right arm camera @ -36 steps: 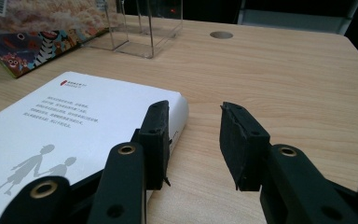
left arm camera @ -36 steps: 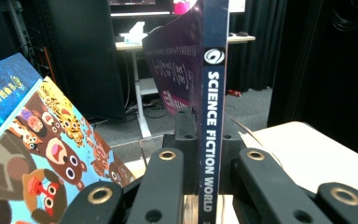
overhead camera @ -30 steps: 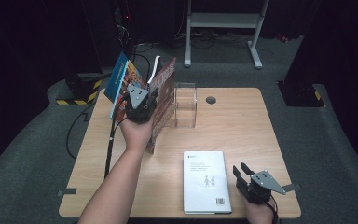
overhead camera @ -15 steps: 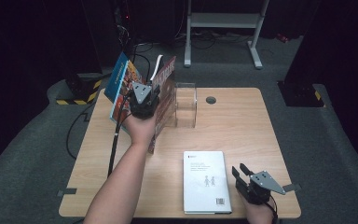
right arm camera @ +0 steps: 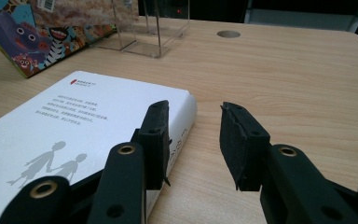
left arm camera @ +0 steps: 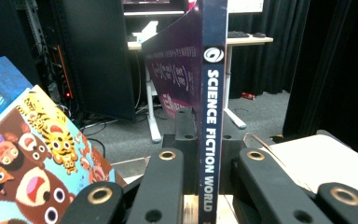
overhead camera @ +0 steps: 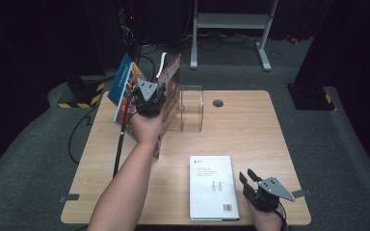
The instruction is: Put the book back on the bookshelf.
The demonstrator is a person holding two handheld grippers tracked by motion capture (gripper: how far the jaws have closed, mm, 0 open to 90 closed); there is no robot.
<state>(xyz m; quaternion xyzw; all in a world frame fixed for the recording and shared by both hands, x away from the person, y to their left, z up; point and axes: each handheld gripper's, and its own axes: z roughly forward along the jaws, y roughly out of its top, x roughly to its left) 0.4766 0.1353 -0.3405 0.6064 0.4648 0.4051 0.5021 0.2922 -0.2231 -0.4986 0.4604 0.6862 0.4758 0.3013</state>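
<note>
My left gripper (overhead camera: 155,96) is shut on the spine of a magazine (left arm camera: 213,84) lettered "Science Fiction World". The magazine (overhead camera: 171,84) stands upright at the back left of the table, just left of a clear acrylic holder (overhead camera: 191,108). A white book (overhead camera: 212,185) lies flat near the front edge. My right gripper (overhead camera: 247,175) hovers low at that book's right edge, open. In the right gripper view the white book (right arm camera: 74,135) lies to the left, one jaw stands beside its spine, and bare table shows between the fingertips of the gripper (right arm camera: 193,135).
A colourful picture book (overhead camera: 125,91) leans at the table's back left, left of the magazine; its animal cover (left arm camera: 32,154) shows in the left gripper view. A round cable hole (overhead camera: 218,103) sits behind the holder. Bare wood table (overhead camera: 250,134) lies to the right.
My left gripper has shifted a little to the right and away with the magazine, closer to the clear holder. The right gripper has stayed put.
</note>
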